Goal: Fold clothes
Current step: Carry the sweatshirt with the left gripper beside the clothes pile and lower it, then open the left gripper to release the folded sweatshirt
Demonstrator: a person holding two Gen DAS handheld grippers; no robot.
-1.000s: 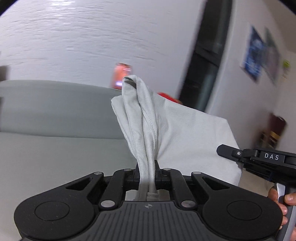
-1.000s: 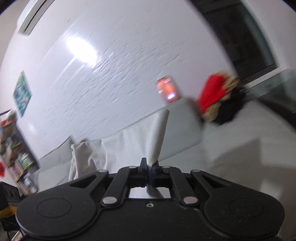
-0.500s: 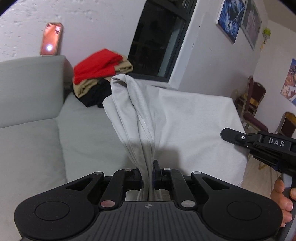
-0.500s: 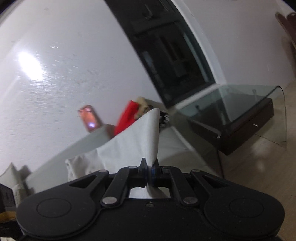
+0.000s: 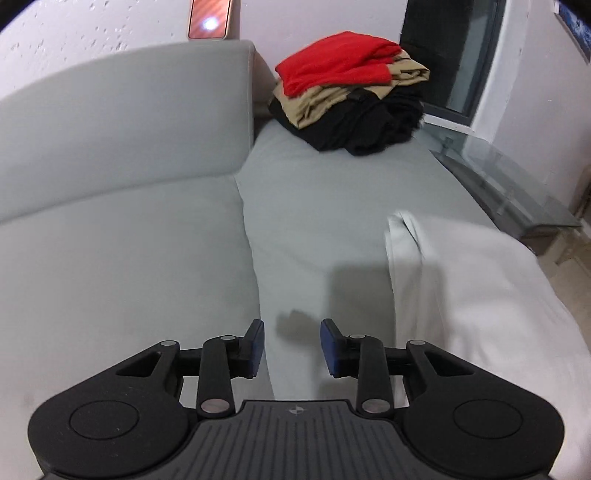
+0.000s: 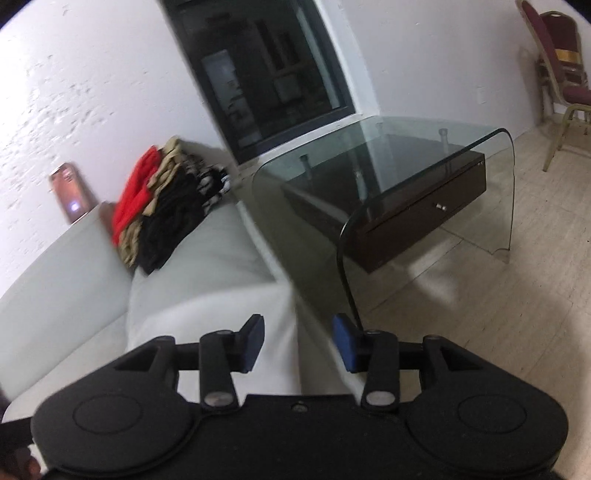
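A pale grey garment (image 5: 472, 295) lies spread and blurred on the grey sofa seat (image 5: 314, 206), to the right of my left gripper (image 5: 291, 347). The left jaws are opening and nothing is between their blue pads. In the right wrist view the same pale garment (image 6: 221, 317) lies on the sofa cushion below and to the left of my right gripper (image 6: 297, 338). Its jaws are opening too, with no cloth between them.
A stack of folded clothes (image 5: 351, 88), red on tan on black, sits at the far end of the sofa. A phone (image 5: 208, 18) leans on the wall above the backrest (image 5: 122, 118). A glass side table (image 6: 406, 184) stands close beside the sofa. A chair (image 6: 554, 81) stands far right.
Both grippers let go of the pale garment, which dropped onto the sofa seat. Both hands moved down toward the cushions and tilted downward.
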